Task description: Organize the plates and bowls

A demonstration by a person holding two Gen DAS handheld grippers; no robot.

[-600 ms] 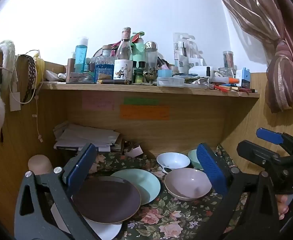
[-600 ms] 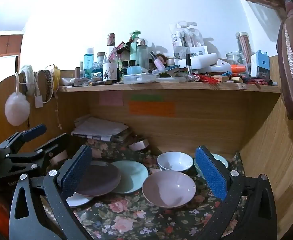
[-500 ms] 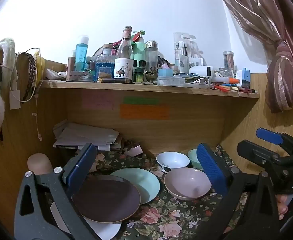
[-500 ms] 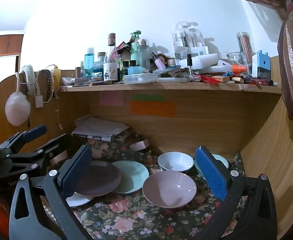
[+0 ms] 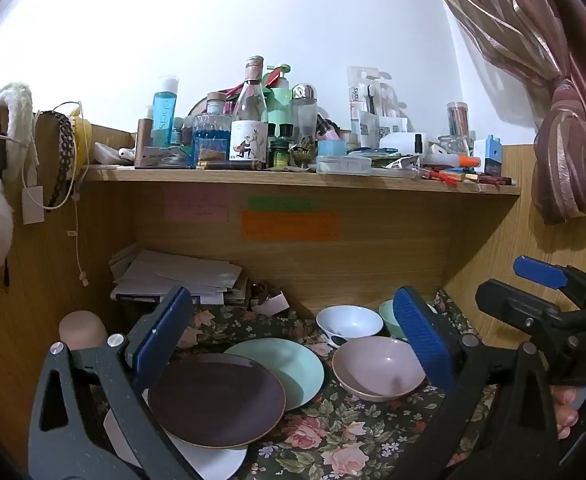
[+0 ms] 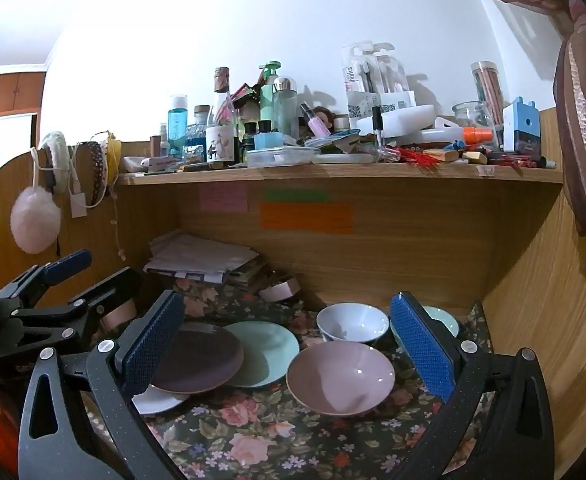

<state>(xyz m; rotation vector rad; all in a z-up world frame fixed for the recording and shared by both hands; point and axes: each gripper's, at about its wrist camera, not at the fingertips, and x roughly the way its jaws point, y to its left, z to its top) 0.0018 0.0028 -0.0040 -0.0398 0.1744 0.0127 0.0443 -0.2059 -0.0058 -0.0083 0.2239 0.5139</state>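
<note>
On the floral cloth [image 6: 261, 436] lie three overlapping plates: a dark brown plate [image 5: 217, 400] on top, a mint green plate [image 5: 289, 364] behind it, a white plate [image 5: 209, 460] underneath. To their right sit a pink bowl [image 6: 341, 376], a pale blue bowl [image 6: 353, 322] and a mint bowl [image 6: 441, 320] half hidden by a finger. My left gripper [image 5: 293, 340] hangs open above the brown plate, holding nothing. My right gripper [image 6: 289, 344] is open in front of the pink bowl, empty. Each gripper shows at the edge of the other's view.
A wooden shelf [image 6: 333, 170] overhead is crowded with bottles and jars. Wooden side walls close in left and right. A stack of papers [image 5: 173, 276] lies at the back left, a small white cup [image 5: 269, 304] at the back. A tied curtain [image 5: 569, 160] hangs right.
</note>
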